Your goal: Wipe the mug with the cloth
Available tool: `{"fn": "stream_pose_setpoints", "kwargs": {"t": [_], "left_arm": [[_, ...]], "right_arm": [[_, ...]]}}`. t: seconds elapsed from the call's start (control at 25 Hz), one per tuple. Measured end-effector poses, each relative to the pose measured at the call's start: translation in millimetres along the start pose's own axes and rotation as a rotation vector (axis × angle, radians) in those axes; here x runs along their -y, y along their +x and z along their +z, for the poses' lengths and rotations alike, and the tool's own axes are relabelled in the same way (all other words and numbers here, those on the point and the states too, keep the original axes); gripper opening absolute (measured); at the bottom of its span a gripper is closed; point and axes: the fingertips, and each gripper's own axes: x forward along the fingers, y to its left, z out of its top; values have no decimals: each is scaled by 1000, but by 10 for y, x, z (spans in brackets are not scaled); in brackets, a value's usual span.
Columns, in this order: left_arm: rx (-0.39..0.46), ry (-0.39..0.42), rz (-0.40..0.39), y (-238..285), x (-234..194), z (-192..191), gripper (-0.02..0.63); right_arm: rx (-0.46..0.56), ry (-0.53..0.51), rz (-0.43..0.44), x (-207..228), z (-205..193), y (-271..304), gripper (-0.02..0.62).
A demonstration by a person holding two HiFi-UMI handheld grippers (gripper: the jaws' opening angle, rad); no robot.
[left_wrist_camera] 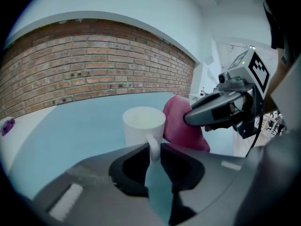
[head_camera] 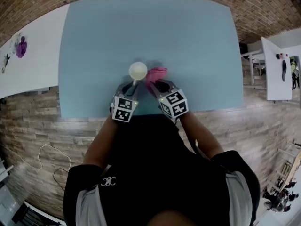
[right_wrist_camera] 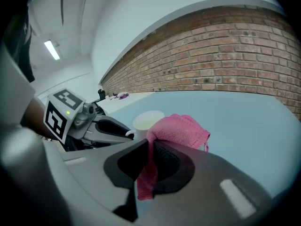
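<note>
Wiping apparently not begun: right claw [right_wrist_camera: 149, 144] grips pink terry cloth [right_wrist_camera: 181, 131] just beside white ceramic mug [left_wrist_camera: 142, 125]; left claw [left_wrist_camera: 154, 152] clasps its handle [left_wrist_camera: 152, 142].

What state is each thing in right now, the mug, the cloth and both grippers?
mug: upright on the table, looks empty, handle toward the person.
cloth: bunched up, right beside the mug; whether they touch can't be told.
left gripper: jaws closed on the mug's handle, as far as its view shows.
right gripper: jaws shut on the cloth, a tail of it hanging below.
</note>
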Motion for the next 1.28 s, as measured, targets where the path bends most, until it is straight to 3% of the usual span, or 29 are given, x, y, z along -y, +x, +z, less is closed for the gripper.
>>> {"fn": "stream_pose_setpoints", "kwargs": {"t": [0.16, 0.32, 0.56, 0.8, 1.0, 1.28], "left_arm": [[0, 15, -45, -14, 50, 42, 72], [4, -1, -145, -8, 159, 32, 67], [15, -30, -205, 37, 198, 30, 67], [-7, -13, -329, 22, 276, 41, 55], [-48, 16, -376, 1, 277, 8, 52], [-107, 14, -458, -63, 285, -28, 49]], "right_arm": [[-9, -19, -6, -23, 18, 119, 40], [9, 5, -62, 125, 104, 195, 40], [-87, -52, 15, -47, -184, 420, 40], [-106, -68, 104, -182, -257, 419, 40], [-71, -17, 99, -66, -89, 405, 40], [-158, -84, 320, -403, -190, 364, 40]]}}
